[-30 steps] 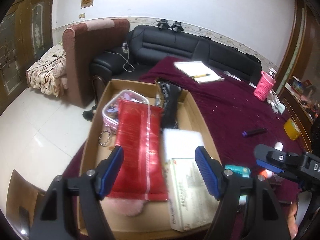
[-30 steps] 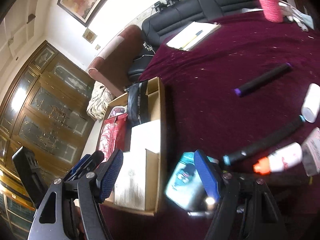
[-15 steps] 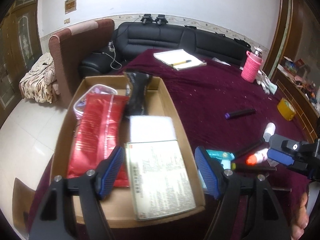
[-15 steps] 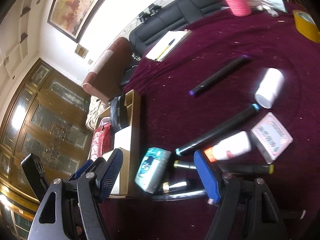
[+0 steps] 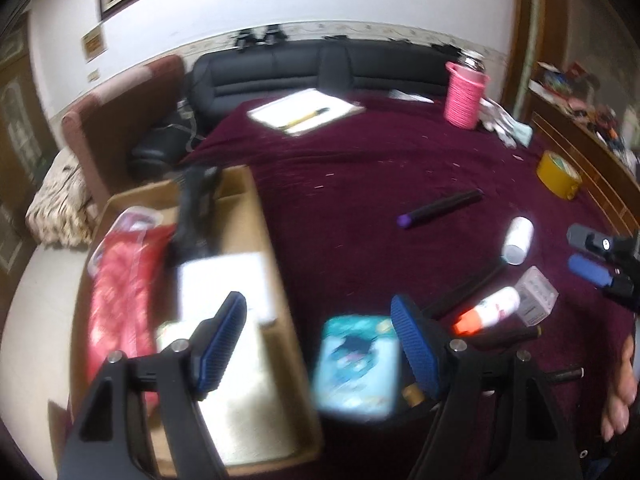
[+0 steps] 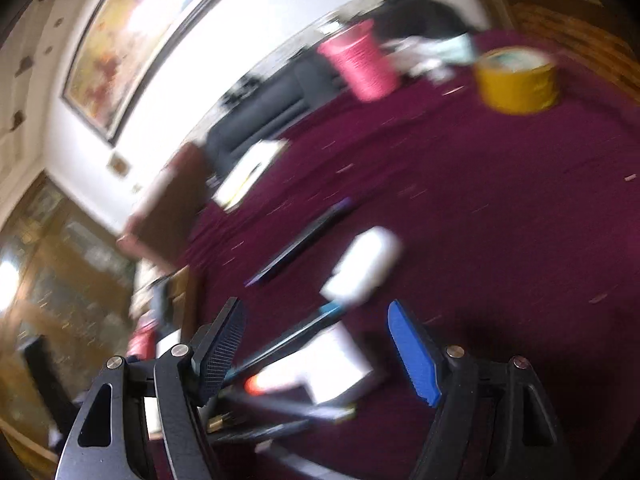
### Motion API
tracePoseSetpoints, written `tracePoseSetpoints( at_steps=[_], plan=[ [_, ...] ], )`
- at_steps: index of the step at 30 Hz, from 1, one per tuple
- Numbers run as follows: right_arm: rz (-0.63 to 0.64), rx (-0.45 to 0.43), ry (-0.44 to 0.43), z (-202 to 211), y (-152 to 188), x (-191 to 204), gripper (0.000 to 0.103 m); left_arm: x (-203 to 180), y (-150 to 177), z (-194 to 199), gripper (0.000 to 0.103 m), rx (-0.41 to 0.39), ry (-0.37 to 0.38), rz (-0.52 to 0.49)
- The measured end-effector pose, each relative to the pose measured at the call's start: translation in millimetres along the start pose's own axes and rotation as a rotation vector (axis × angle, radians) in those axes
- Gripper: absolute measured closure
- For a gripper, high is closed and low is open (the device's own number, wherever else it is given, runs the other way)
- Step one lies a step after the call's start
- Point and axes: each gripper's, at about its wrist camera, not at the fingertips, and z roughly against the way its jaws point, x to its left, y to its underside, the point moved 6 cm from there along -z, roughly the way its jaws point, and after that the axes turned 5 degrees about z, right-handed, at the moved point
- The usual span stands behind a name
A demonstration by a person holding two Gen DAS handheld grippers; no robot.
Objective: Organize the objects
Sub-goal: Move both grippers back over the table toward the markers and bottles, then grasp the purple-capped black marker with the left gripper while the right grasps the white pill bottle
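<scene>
A cardboard box sits at the table's left edge, holding a red packet, a black pouch and white boxes. My left gripper is open and empty above the box's right wall and a teal pack. Loose on the maroon cloth lie a purple-tipped pen, a white bottle, an orange-capped tube and a clear small box. My right gripper is open and empty above the small box, tube and white bottle.
A pink cup, a notebook with a pen and a yellow tape roll stand farther back on the table. A black sofa and a brown armchair lie beyond. Both views are blurred.
Both grippers have swung to the right, away from the box and over the loose items. Both stay open and empty.
</scene>
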Motion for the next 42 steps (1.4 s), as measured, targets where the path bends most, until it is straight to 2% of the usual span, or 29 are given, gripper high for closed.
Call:
tracePoseSetpoints(
  at_steps=[3, 5, 10, 15, 21, 23, 25, 27, 28, 32, 36, 40, 42],
  plan=[
    [-0.093, -0.026, -0.009, 8, -9, -21, 0.023, -31, -17, -16, 0.028, 0.017, 0.005, -0.074],
    [-0.115, -0.033, 0.020, 10, -9, -27, 0.023, -53, -28, -27, 0.028, 0.026, 0.031, -0.119],
    [-0.159, 0.018, -0.006, 0, -3, -31, 0.023, -107, -49, -80, 0.027, 0.097, 0.061, -0.244],
    [-0.176, 0.032, -0.009, -2, 1, -37, 0.023, -127, -57, -126, 0.027, 0.136, 0.036, -0.323],
    [-0.194, 0.052, -0.024, -8, 4, -38, 0.023, -139, -64, -164, 0.027, 0.155, 0.057, -0.361],
    [-0.198, 0.054, -0.018, -9, 4, -40, 0.023, -142, -67, -166, 0.036, 0.137, 0.097, -0.338],
    [-0.205, 0.052, -0.011, -10, 4, -42, 0.023, -144, -64, -166, 0.071, 0.165, 0.185, -0.267],
    [-0.205, 0.055, -0.008, -11, 4, -43, 0.023, -145, -59, -161, 0.085, 0.169, 0.180, -0.248],
    [-0.206, 0.054, -0.008, -10, 4, -44, 0.023, -144, -54, -157, 0.089, 0.169, 0.168, -0.238],
    [-0.197, 0.044, 0.000, -7, 3, -43, 0.023, -121, -28, -129, 0.089, 0.192, 0.237, -0.102],
    [-0.187, 0.053, 0.012, -11, 5, -42, 0.023, -82, -6, -96, 0.089, 0.142, 0.237, 0.005],
    [-0.169, 0.064, 0.037, -17, 5, -41, 0.023, -53, -3, -84, 0.089, 0.067, 0.242, 0.089],
    [-0.176, 0.074, 0.044, -22, 5, -40, 0.023, -54, -6, -87, 0.089, 0.059, 0.240, 0.084]
  ],
)
